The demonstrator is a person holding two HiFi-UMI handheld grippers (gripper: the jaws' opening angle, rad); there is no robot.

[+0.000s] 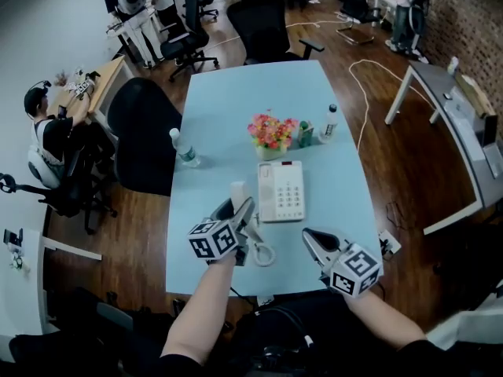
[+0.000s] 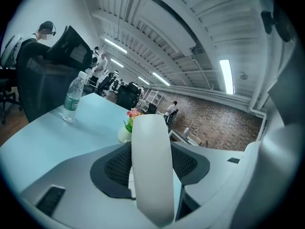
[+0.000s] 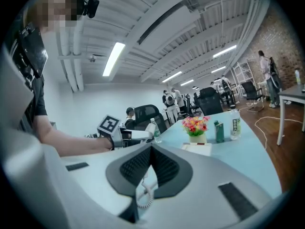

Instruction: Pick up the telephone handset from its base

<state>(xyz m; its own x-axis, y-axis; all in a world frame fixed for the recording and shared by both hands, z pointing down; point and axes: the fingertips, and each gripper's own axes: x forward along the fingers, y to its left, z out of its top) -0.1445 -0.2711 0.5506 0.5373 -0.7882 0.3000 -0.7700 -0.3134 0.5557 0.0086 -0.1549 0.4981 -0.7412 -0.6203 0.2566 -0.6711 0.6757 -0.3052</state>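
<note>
Handset clear of its cradle: the left gripper holds the white handset up off the pale blue worktop, just left of the base. Its fingers are clamped across the bar-shaped middle of the handset. The left gripper view shows the handset filling the gap between the dark pads, with one end reaching well past them. The cradle side of the base looks empty, so the lift appears all but done.

The coiled cord loops on the worktop below the gripper, near the front edge. It is the thing to watch. A slow, straight rise lets the coil pay out; a quick pull could drag the light base across the smooth worktop.

The grip sits near the handset's middle, which should stop the ends from tipping. The plastic is slick and rounded, so firm, even pressure seems wiser than any regrasp in the air.

The right gripper waits to the right, near the front edge, with its fingers closed on nothing. It is well placed to press on the base if the cord tugs it. The flowers and the bottles beyond the base stand well apart from the handset.
</note>
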